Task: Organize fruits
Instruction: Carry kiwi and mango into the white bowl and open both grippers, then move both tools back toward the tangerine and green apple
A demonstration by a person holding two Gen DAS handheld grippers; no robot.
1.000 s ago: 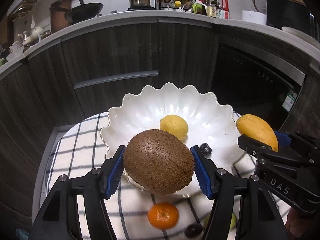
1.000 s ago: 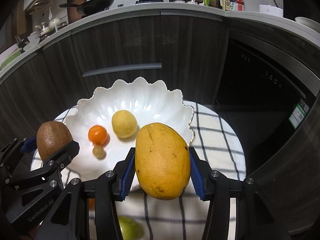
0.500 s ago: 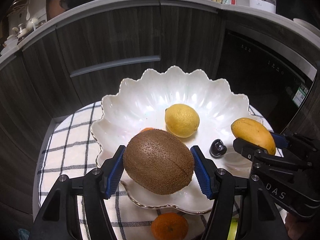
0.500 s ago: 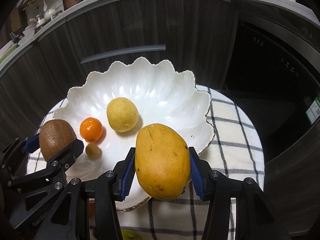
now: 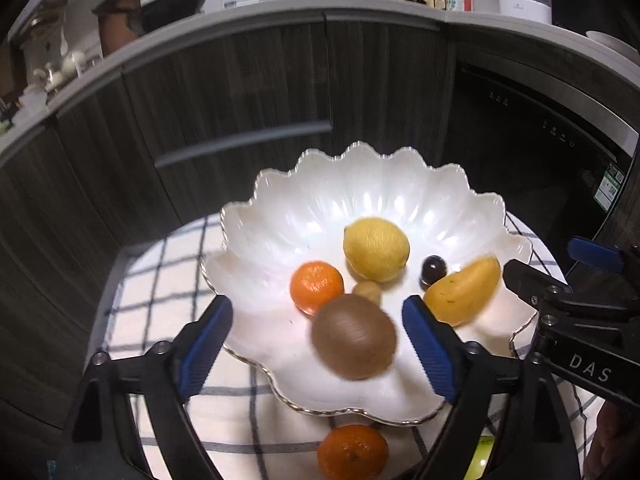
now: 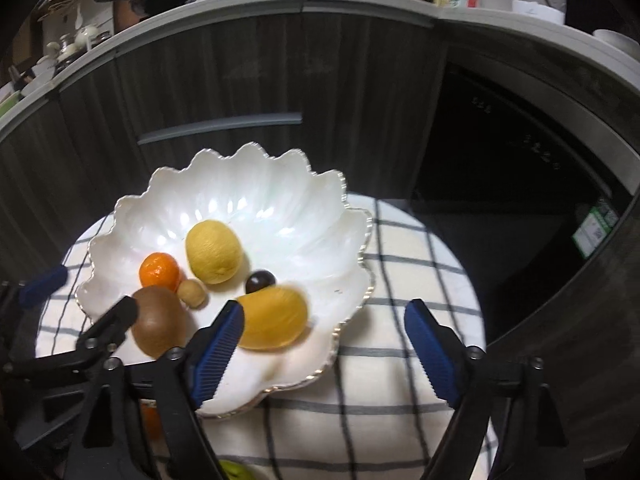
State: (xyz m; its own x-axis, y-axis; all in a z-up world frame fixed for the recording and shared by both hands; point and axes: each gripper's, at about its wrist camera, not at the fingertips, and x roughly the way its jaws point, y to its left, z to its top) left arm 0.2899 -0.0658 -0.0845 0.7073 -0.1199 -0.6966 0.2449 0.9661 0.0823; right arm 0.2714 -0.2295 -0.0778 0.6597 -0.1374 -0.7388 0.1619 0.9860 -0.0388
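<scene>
Both grippers hang with fingers spread wide, holding nothing: the left gripper (image 5: 318, 344) over the near rim of the white bowl (image 5: 280, 208), the right gripper (image 6: 324, 344) at its right edge. The kiwi (image 5: 354, 336) and the mango (image 6: 272, 316) lie blurred in the bowl, near a lemon (image 5: 376, 249) and an orange (image 5: 317, 285).

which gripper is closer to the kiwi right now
Left. The left gripper has its open fingers on either side of the kiwi in the bowl. The right gripper is open farther right, by the mango.
</scene>
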